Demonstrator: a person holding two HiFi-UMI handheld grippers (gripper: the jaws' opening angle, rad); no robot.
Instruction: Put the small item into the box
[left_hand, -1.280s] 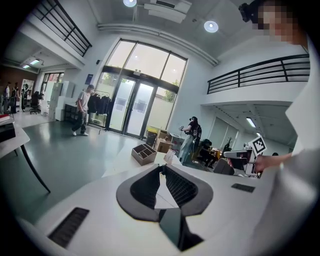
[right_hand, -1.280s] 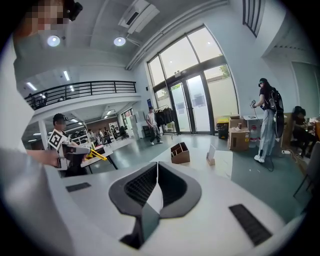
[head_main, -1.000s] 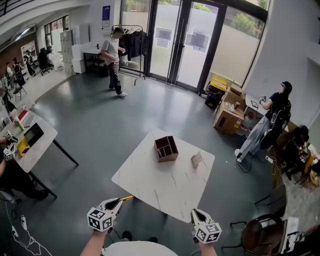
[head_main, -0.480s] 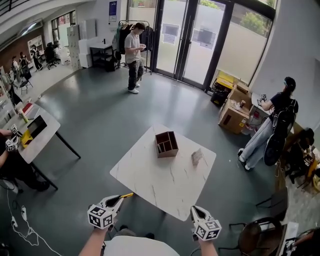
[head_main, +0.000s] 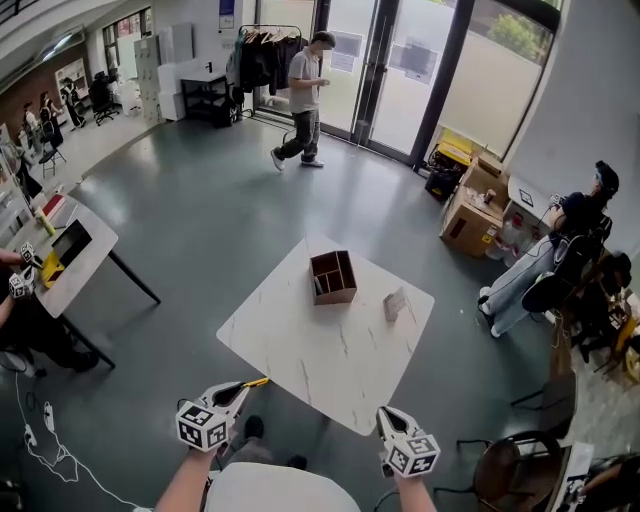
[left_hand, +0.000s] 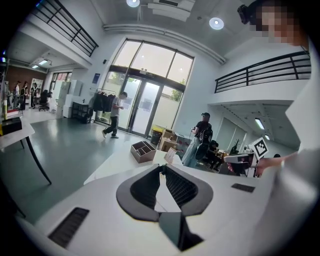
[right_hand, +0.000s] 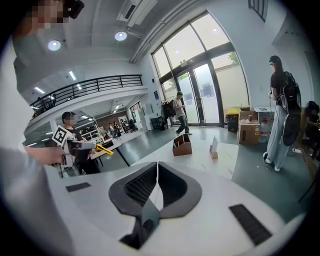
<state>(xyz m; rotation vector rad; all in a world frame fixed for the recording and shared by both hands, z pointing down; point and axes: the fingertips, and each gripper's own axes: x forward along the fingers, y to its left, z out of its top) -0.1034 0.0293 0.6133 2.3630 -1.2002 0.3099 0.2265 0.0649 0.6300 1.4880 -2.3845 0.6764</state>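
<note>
**Short of the table (head_main: 300, 372), both grippers shut on nothing**

Between the ribbed pads of the left gripper (left_hand: 161, 168) the tips meet, with nothing caught. The right gripper (right_hand: 157, 165) reads the same: jaws pressed together, empty. Both hang over the grey floor, just off the near corner of the white marbled tabletop.

The small item (head_main: 394, 304) is a pale upright card on a little base. It stands on the table toward the far right edge, near the box (head_main: 332, 277) but apart from it. The box is brown and open-topped.

Only the head view looks down into the box and shows the dividers that split it into compartments. The gripper views see box and card side-on, and each catches the other gripper's marker cube off to one side. The right gripper view also shows the left gripper's yellow tip.
</note>
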